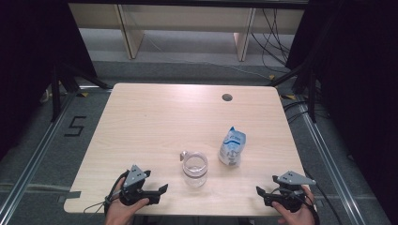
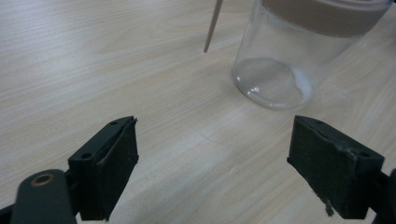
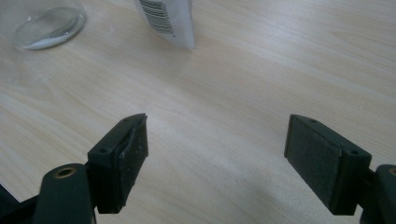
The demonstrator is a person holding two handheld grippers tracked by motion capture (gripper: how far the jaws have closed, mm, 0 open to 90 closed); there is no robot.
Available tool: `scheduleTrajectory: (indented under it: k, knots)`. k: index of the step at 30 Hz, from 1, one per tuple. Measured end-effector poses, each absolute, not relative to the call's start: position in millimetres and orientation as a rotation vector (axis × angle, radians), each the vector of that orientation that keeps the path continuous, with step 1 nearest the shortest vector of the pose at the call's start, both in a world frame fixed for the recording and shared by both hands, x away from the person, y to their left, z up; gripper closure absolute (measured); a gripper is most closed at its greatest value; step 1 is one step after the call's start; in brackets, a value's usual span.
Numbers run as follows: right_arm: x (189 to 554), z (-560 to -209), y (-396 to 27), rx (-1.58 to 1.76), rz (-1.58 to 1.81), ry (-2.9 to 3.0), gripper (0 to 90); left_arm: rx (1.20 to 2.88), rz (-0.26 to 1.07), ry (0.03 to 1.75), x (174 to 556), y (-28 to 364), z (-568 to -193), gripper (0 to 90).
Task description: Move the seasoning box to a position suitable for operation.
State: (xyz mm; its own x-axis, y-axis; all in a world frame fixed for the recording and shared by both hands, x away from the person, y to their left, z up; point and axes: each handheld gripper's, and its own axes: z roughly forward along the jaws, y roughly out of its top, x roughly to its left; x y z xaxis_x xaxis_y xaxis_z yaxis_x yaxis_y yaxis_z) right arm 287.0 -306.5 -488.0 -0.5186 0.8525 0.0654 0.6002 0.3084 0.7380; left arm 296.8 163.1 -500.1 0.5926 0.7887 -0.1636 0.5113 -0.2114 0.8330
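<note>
Nothing looks begun: the clear jar [image 1: 195,169] stands low in the frame's centre with the white pouch [image 1: 232,146] just to its right, untouched, while the left gripper [image 1: 159,192] and right gripper [image 1: 261,194] hang released at the bottom corners

Clear glossy glass jar [image 1: 195,168] — matt pale wood-grain table [image 1: 155,117] — crinkled plastic pouch [image 1: 232,147]

Left gripper [image 1: 163,190] low, jaws wide; right gripper [image 1: 259,191] likewise
</note>
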Motion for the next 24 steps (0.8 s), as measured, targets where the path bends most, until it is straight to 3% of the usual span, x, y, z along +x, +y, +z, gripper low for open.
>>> scheduleTrajectory:
  k: [19, 24]
  knots:
    - [287.5, -487.8, -306.7, 1.309, 1.065, 2.237, 22.3, 1.864, 0.341, 1.057, 309.1, 165.7, -484.4, 22.2]
    - [287.0, -487.9, -305.5, 1.301, 1.072, 2.234, 22.4, 1.876, 0.348, 1.015, 319.2, 159.9, -471.4, 31.5]
